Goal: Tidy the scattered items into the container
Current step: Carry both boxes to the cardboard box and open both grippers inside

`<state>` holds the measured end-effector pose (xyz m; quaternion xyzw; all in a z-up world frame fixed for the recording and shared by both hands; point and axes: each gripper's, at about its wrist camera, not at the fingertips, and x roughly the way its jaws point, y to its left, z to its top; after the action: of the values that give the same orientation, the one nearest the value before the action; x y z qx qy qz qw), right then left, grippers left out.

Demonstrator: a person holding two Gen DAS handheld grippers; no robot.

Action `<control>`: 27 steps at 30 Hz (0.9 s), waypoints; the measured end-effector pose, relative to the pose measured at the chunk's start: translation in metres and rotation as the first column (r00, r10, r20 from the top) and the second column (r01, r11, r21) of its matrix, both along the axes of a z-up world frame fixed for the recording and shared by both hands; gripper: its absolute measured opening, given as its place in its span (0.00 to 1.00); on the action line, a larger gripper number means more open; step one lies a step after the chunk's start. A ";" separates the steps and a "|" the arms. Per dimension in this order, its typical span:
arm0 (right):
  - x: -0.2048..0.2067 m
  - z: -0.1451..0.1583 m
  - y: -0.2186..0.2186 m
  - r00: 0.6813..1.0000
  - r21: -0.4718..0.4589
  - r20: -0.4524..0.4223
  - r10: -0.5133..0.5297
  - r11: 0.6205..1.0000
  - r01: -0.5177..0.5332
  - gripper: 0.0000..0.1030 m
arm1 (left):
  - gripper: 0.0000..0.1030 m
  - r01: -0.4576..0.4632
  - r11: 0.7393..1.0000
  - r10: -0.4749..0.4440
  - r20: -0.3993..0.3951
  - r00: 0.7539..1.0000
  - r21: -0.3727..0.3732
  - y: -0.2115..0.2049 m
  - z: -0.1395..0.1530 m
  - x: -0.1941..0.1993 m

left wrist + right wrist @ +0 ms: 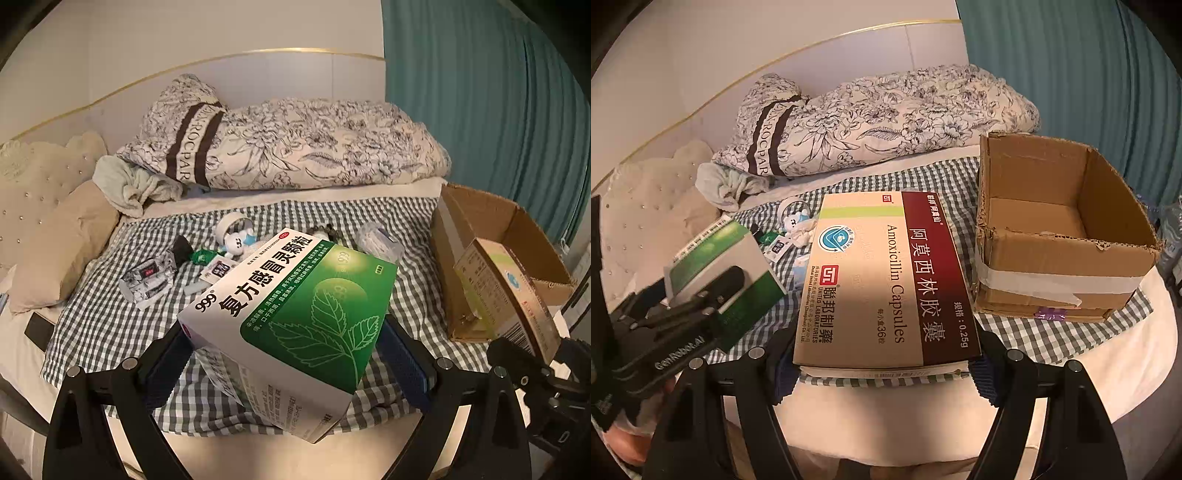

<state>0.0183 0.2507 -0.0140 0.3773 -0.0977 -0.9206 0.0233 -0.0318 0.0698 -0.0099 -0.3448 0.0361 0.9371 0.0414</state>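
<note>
My left gripper is shut on a green and white medicine box, held tilted above the checked bedspread. The same box shows at the left of the right wrist view. My right gripper is shut on a tan and maroon amoxicillin box, its blue pads pressing both long sides. An open cardboard box stands just right of it, with nothing visible inside. In the left wrist view the amoxicillin box hangs in front of that cardboard box.
Still on the checked spread lie a foil pack, a small bear toy, a white cap, a green sachet and a clear plastic bag. A folded floral quilt lies behind, a teal curtain at right.
</note>
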 end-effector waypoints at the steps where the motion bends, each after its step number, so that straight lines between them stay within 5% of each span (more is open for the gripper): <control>1: -0.001 0.002 0.002 1.000 -0.001 -0.005 -0.003 1.000 0.003 0.73 | 0.95 0.001 1.000 -0.001 0.001 1.000 -0.010 0.004 0.001 -0.002; 12: -0.010 0.027 0.070 0.990 0.058 -0.049 -0.131 0.989 0.134 0.73 | 0.95 0.168 0.985 -0.170 -0.066 0.983 -0.033 0.086 0.030 -0.030; 19: -0.027 0.050 0.154 0.959 0.115 -0.051 -0.279 0.952 0.283 0.73 | 0.95 0.321 0.946 -0.318 -0.054 0.946 0.040 0.171 0.048 -0.066; 27: -0.062 0.026 0.210 0.938 0.174 0.028 -0.346 0.925 0.336 0.73 | 0.95 0.401 0.916 -0.401 0.006 0.916 0.011 0.241 0.024 -0.089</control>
<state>-0.0439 0.4611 0.0117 0.3819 -0.0851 -0.9041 -0.1718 -0.1203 0.3113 0.0136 -0.3336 0.1013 0.9075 0.2344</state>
